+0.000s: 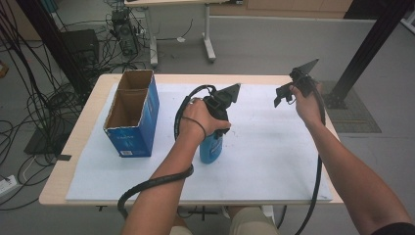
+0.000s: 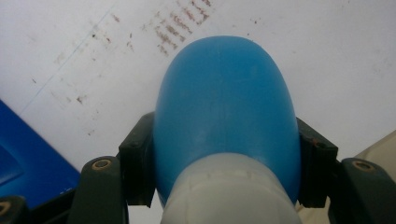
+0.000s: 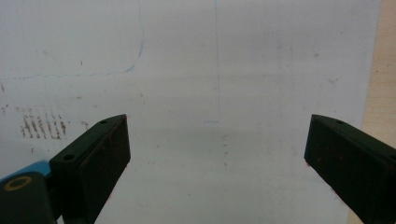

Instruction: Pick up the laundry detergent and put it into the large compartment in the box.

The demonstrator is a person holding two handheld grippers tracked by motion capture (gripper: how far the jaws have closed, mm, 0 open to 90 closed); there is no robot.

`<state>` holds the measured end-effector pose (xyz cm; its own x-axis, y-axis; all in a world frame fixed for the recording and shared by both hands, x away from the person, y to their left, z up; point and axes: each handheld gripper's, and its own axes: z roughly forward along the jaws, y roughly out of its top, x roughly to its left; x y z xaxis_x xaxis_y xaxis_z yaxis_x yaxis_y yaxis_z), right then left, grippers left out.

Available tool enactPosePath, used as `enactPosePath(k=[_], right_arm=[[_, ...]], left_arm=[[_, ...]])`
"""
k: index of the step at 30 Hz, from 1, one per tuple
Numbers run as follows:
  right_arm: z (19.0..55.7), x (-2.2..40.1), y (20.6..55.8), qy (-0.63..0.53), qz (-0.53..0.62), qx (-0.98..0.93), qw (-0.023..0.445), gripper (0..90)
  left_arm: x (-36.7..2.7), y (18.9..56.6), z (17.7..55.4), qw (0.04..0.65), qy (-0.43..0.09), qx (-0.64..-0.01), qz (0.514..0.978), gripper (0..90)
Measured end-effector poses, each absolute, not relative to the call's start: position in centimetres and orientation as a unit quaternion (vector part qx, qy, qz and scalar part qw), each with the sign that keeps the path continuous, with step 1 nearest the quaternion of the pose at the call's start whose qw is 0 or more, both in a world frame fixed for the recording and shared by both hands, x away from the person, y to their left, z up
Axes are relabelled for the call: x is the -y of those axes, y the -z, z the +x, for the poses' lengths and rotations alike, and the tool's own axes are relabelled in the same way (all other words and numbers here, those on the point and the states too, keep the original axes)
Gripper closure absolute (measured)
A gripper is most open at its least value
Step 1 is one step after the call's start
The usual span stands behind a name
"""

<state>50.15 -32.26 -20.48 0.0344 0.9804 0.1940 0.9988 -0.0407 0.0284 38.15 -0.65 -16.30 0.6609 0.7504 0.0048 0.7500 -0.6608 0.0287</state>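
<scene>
Black jaws of my left gripper [image 2: 224, 163] are clamped on the rounded blue plastic bottle with the white neck [image 2: 226, 121], one pad pressed against each flank just past the neck. In the high view my left hand [image 1: 198, 120] bears that gripper from above, pointing down, and the bottle [image 1: 211, 147] stands upright under it on the white sheet [image 1: 274, 161], near the middle of the bench and closer to the front edge than the back. In the left gripper view the bottle's blue body bulges away from me with the stained white sheet behind it.

My right gripper [image 3: 217, 154] has its jaws spread wide with nothing between them, over bare white sheet. In the high view I see my right hand [image 1: 306, 105] holding it [image 1: 288, 93] near the back right corner of the bench, well apart from the bottle.

Farther out, an open blue cardboard box with a brown inside [image 1: 133, 113] stands at the sheet's back left corner, well apart from the bottle; a slice of its blue side [image 2: 28, 158] shows at the lower left of the left gripper view. The sheet covers most of the light wooden bench [image 1: 85, 127], whose bare rim shows along the left edge.
</scene>
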Motion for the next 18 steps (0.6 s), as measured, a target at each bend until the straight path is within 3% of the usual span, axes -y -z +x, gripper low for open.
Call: enactPosePath(k=[18], right_arm=[[50.09, 32.28, 20.45, 0.080, -0.716, 0.692, 0.056, 7.0]], left_arm=[[0.63, 16.29, 38.14, 0.012, -0.008, -0.412, 0.911, 37.8]])
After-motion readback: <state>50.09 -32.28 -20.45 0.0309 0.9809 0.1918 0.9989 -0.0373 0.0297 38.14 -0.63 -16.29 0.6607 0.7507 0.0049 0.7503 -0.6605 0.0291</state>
